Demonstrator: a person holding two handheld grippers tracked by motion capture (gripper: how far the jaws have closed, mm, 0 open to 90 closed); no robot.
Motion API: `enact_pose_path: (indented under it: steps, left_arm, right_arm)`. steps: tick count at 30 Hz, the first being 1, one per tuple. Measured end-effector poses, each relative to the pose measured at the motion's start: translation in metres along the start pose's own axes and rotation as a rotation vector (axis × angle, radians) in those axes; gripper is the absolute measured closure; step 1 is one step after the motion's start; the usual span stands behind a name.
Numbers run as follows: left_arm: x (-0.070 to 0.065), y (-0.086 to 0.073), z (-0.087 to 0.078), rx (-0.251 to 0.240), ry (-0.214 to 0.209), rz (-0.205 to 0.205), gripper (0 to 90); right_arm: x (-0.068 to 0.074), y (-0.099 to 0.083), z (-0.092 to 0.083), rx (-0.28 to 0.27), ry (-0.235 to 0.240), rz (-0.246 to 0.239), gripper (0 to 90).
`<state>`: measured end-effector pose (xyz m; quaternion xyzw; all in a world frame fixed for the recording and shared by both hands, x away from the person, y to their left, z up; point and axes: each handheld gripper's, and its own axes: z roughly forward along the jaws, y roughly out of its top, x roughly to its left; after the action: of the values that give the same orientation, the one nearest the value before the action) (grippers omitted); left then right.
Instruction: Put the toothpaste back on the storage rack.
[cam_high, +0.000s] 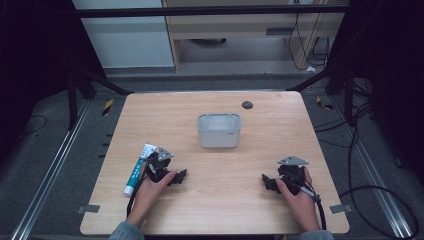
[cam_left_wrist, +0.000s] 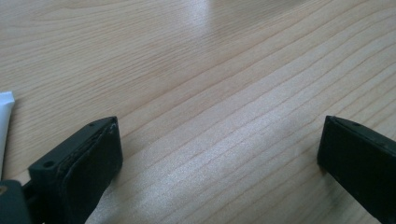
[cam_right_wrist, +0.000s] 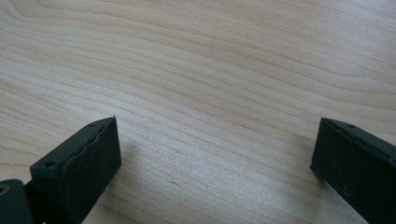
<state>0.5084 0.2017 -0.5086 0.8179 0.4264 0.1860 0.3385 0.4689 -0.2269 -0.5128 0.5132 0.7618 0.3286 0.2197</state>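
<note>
Two forearms come in from the near edge of the table (cam_high: 215, 210), each hand gripping one of the tools. On the near left, the left gripper (cam_high: 181, 176) lies low over the wood and points toward the middle; its own view shows its jaws spread wide with bare grain between them and nothing in their grasp. Just to the left of that hand lies a white toothpaste tube (cam_high: 137, 169) with teal print, stretched near-to-far along the table's left side, its cap toward the near edge and its flat crimped end toward the far side. A white corner of the tube (cam_left_wrist: 4, 116) peeks in at the left edge of the left gripper view, apart from the jaws; whether the hand's side brushes the tube in the high view is hard to tell. On the near right, well apart from the tube, the right gripper (cam_high: 268, 181) also points toward the middle, and its jaws likewise stand wide apart over empty wood. Farther off, around the table's middle, sits a translucent white bin (cam_high: 219, 130), upright and open at the top. Beyond it, near the far edge, is a small dark round hole (cam_high: 247, 105).
</note>
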Motion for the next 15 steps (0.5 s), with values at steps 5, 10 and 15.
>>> enact_pose_path:
  steps: [5, 10, 15]
  left_arm:
    - [-0.001, 0.006, -0.012, -0.014, 0.011, 0.017, 5.3]
    - [0.002, 0.014, -0.03, -0.008, 0.035, 0.02, 5.3]
    - [0.014, 0.021, -0.056, 0.028, 0.068, 0.021, 5.1]
  right_arm:
    - [0.0, 0.0, 0.0, 0.0, 0.0, 0.0, 1.6]
    - [0.0, 0.0, 0.0, 0.0, 0.0, 0.0, 1.6]
    - [0.0, 0.0, 0.0, 0.0, 0.0, 0.0, 1.6]
